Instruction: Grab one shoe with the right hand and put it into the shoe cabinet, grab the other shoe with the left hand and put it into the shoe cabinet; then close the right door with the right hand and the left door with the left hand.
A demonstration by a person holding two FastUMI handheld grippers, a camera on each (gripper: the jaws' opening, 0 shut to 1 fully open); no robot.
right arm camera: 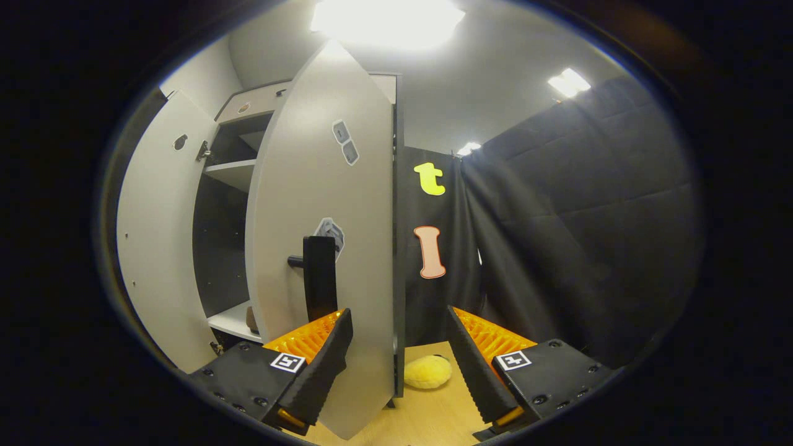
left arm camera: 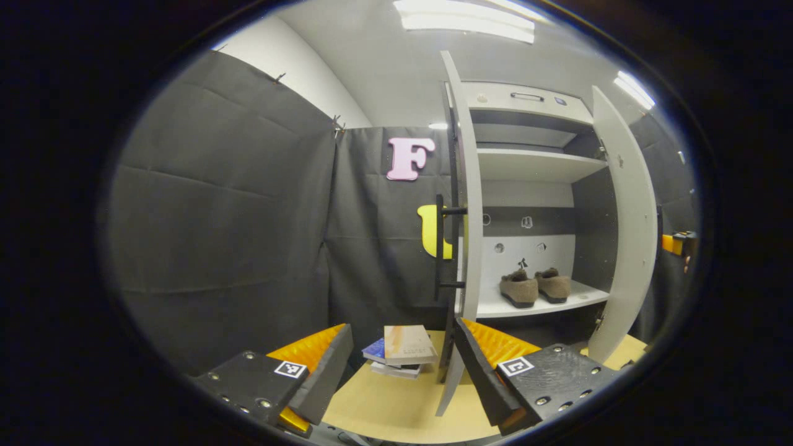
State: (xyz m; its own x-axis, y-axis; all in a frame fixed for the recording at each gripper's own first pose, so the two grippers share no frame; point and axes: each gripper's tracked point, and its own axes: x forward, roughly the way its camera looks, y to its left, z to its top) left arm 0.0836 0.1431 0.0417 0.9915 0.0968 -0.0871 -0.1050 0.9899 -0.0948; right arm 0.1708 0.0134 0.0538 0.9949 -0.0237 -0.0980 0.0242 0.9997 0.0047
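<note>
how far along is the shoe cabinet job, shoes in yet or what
Done: both shoes sit side by side on the cabinet's lower shelf. In hand: nothing; the right gripper is open at the right door, near its handle; the left gripper is open by the left door. Left: closing both open doors.

A staged recording booth: black cloth walls (left arm camera: 223,204) surround a lone shoe cabinet (left arm camera: 533,167).

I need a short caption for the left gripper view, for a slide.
Both shoes sit on the cabinet's lower shelf; the open left gripper faces the left door, doors open.
</note>
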